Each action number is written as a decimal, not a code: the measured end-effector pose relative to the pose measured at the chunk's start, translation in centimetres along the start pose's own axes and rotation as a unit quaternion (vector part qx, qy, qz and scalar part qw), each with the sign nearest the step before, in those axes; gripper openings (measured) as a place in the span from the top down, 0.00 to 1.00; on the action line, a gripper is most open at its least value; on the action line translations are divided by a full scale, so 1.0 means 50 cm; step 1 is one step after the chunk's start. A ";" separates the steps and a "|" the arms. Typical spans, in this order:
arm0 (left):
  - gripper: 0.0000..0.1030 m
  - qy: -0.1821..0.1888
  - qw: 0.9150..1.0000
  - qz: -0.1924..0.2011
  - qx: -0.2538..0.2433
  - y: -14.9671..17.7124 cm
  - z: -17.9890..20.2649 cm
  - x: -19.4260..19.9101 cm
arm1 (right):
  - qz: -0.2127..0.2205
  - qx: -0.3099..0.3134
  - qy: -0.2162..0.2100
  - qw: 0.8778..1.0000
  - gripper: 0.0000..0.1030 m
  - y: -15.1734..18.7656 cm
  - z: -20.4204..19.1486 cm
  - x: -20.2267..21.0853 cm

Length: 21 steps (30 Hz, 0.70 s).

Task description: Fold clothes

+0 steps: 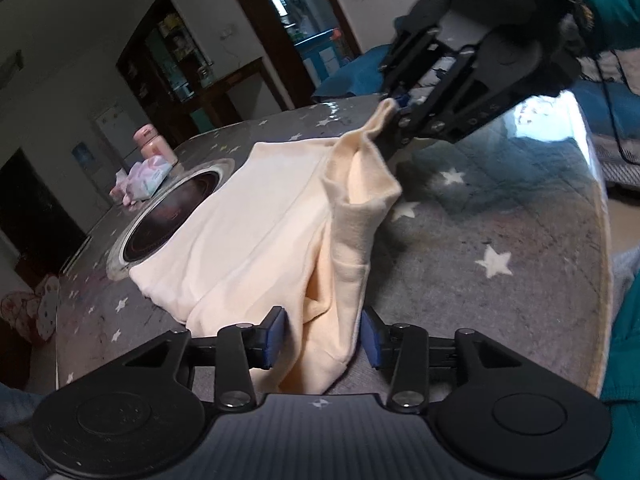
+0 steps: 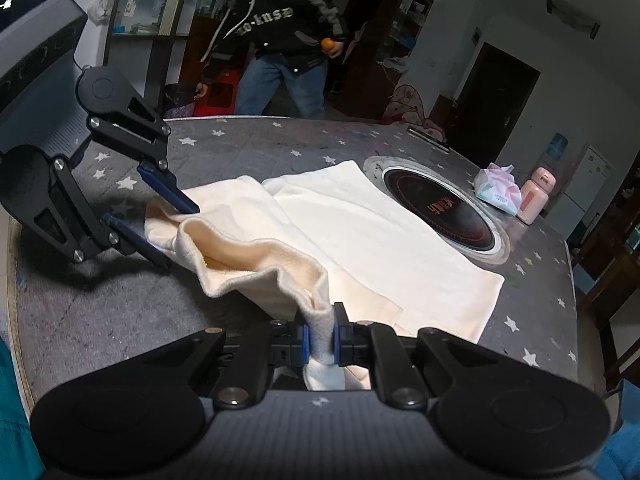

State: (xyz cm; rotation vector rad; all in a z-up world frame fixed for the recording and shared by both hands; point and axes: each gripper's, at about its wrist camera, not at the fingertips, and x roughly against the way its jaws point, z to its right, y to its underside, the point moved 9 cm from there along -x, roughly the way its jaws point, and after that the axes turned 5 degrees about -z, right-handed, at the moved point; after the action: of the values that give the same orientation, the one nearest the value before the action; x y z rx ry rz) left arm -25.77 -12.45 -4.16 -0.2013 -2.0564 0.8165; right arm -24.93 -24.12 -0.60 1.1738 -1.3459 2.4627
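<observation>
A cream garment lies partly flat on a grey star-patterned table cover. Its near edge is bunched and raised between my two grippers. In the left wrist view my left gripper has a thick fold of this cloth filling the gap between its blue pads, which press on it. The right wrist view shows the left gripper at the left, over the same fold. My right gripper is shut on a corner of the garment and holds it off the table.
A round dark hob is set into the table beside the garment's far edge. Past it stand a tissue pack and a pink bottle. A person stands beyond the table's far side. The table's rounded edge runs close on the near side.
</observation>
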 end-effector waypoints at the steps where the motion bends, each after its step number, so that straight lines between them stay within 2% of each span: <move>1: 0.65 0.002 1.000 -0.001 0.001 0.000 -0.002 -0.001 | 0.001 0.000 0.000 1.000 0.91 -0.001 0.001 0.001; 3: 0.76 0.005 1.000 -0.003 0.002 0.001 -0.006 -0.001 | 0.004 -0.001 0.001 1.000 0.91 -0.003 0.002 0.002; 9: 0.90 0.021 0.999 0.002 0.033 0.008 -0.026 0.020 | 0.004 0.001 -0.001 1.000 0.91 -0.002 -0.002 0.001; 15: 0.92 0.029 0.998 0.002 0.049 0.018 -0.022 0.042 | 0.006 0.004 -0.005 1.000 0.92 0.000 -0.013 0.010; 21: 0.93 0.019 0.999 0.003 0.049 0.028 -0.016 0.048 | 0.006 0.007 -0.009 1.000 0.92 0.002 -0.027 0.025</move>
State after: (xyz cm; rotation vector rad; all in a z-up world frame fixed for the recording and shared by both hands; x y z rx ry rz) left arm -26.79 -9.99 -3.08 -0.1672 -1.9748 0.9087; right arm -26.64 -23.49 -0.23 1.1973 -1.3475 2.4801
